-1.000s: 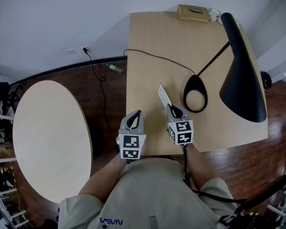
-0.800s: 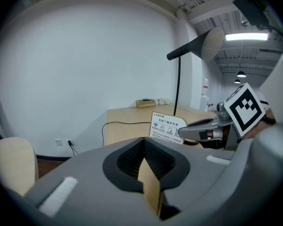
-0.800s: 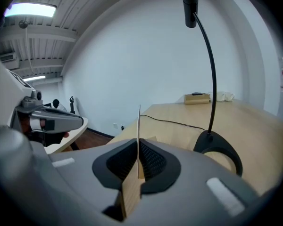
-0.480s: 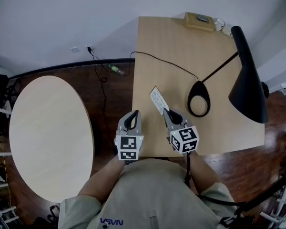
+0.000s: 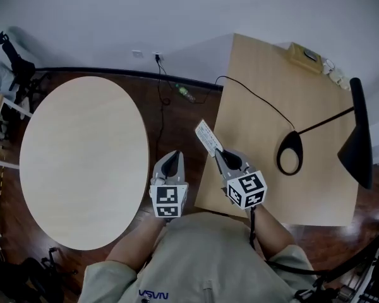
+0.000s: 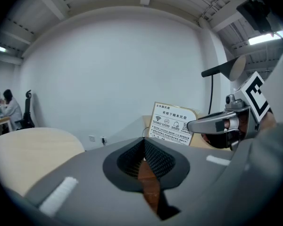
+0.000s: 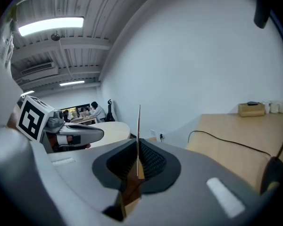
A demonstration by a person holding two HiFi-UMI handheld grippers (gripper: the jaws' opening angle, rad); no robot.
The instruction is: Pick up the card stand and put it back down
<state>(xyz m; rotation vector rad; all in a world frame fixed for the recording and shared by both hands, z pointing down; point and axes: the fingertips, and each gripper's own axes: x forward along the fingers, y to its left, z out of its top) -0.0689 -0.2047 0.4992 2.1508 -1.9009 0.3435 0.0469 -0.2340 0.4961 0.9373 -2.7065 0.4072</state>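
The card stand (image 5: 208, 137) is a thin white printed card. My right gripper (image 5: 219, 154) is shut on its lower edge and holds it in the air over the left edge of the rectangular wooden table (image 5: 265, 144). In the right gripper view the card stand (image 7: 139, 126) shows edge-on, upright between the pads of the right gripper (image 7: 138, 147). The left gripper view shows the card stand's (image 6: 173, 125) printed face. My left gripper (image 5: 173, 159) hangs over the floor just left of it, shut on nothing (image 6: 144, 144).
A round pale table (image 5: 82, 156) stands to the left, with dark wooden floor (image 5: 170, 118) between the two tables. On the rectangular table are a black lamp (image 5: 357, 137) with a ring base (image 5: 290, 153), its cable (image 5: 252, 96) and a box (image 5: 305, 55) at the far end.
Both grippers have moved left and up. The card stand has been carried from over the rectangular table to its left edge, nearer the round table. The grip has not changed.
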